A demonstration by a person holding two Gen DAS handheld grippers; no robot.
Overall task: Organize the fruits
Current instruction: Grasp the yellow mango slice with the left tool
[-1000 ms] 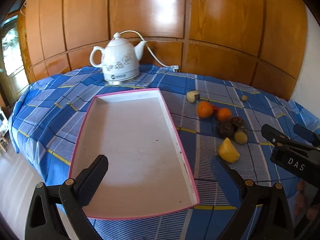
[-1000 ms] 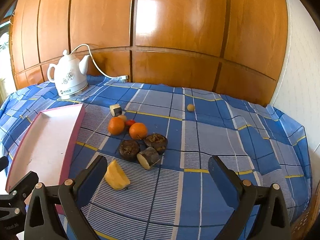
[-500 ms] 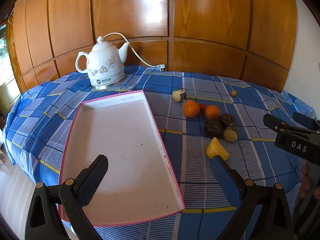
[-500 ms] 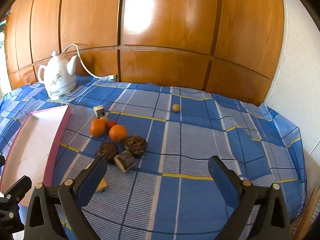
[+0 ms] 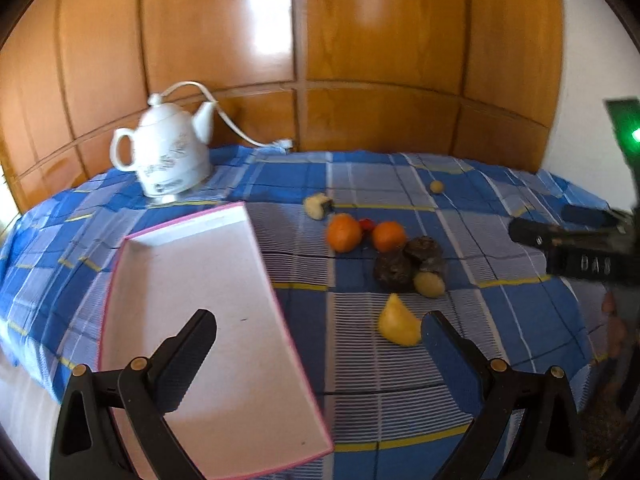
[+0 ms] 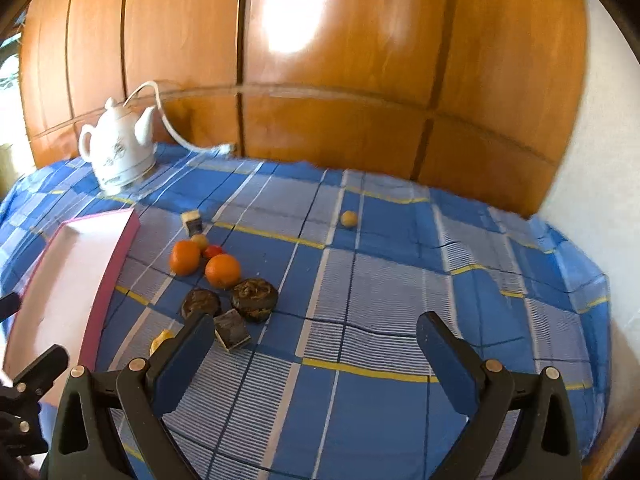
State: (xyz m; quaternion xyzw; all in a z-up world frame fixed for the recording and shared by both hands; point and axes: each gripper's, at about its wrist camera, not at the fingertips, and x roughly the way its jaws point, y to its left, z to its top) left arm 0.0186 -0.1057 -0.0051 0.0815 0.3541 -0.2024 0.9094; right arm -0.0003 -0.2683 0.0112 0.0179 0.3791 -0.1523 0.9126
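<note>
Table [image 6: 400, 280]: you have a blue checked cloth with yellow lines over it; it looks soft and creased, so expect fruit to roll or snag.
Tray [image 5: 192, 280]: flat, stiff, white inside with a pink rim, nothing in it; it lies on your left, well apart from most of the fruit.
Kettle [image 5: 168, 160]: white glazed ceramic, cord trailing to the wood wall; fragile, so keep clear.
Left gripper [image 5: 316, 344]: your jaws stand wide apart, holding nothing, over the tray's near right corner.
Right gripper [image 6: 312, 344]: jaws likewise apart and bare, just short of the fruit cluster.
Oranges [image 6: 185, 257]: two, round and firm with a pebbly skin, lying right of the tray; probably light, and likely to roll, so grip across the widest part.
Dark fruits [image 6: 254, 299]: wrinkled, squat, and touching one another; one cut piece shows pale flesh. Squeeze gently.
Yellow wedge [image 5: 398, 322]: smooth, maybe slippery; take it by the flat sides.
Small yellow ball [image 6: 349, 218]: alone, far back.
</note>
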